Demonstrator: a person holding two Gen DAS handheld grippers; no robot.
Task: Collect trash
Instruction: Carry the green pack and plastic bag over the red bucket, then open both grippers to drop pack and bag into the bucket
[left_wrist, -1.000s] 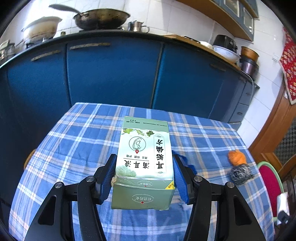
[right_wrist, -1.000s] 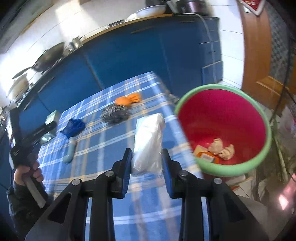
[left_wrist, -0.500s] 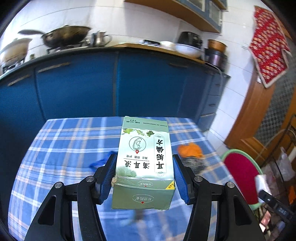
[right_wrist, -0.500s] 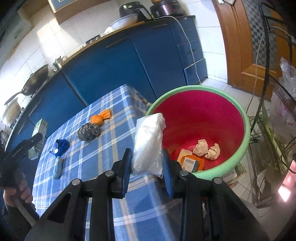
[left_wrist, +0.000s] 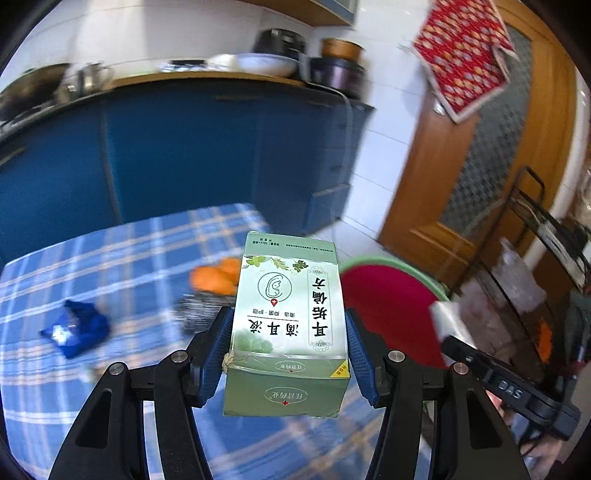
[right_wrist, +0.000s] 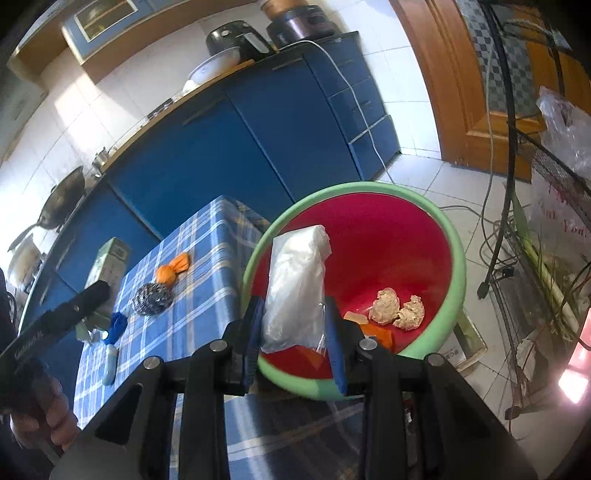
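The crumpled plastic bag (right_wrist: 295, 288) is pinched between the pads of your right gripper (right_wrist: 295, 338), and it hangs just over the near rim of the red bin (right_wrist: 456, 280) with the green edge. Your left gripper (left_wrist: 288, 354) clamps the green medicine box (left_wrist: 290, 321) by its two long sides, above the table (left_wrist: 122, 254) and short of the bin. I judge you are in the carrying step, with the bag almost ready to drop. Next, bring the bag further over the red inside, then let the pads spread. The bin stands beside the table edge, below its level, so keep the box clear of that edge. On the table remain an orange cloth (right_wrist: 171, 269), a steel scourer (right_wrist: 153, 297) and a blue wrapper (left_wrist: 75, 330). A wire rack (right_wrist: 546, 236) stands close on the far side of the bin.
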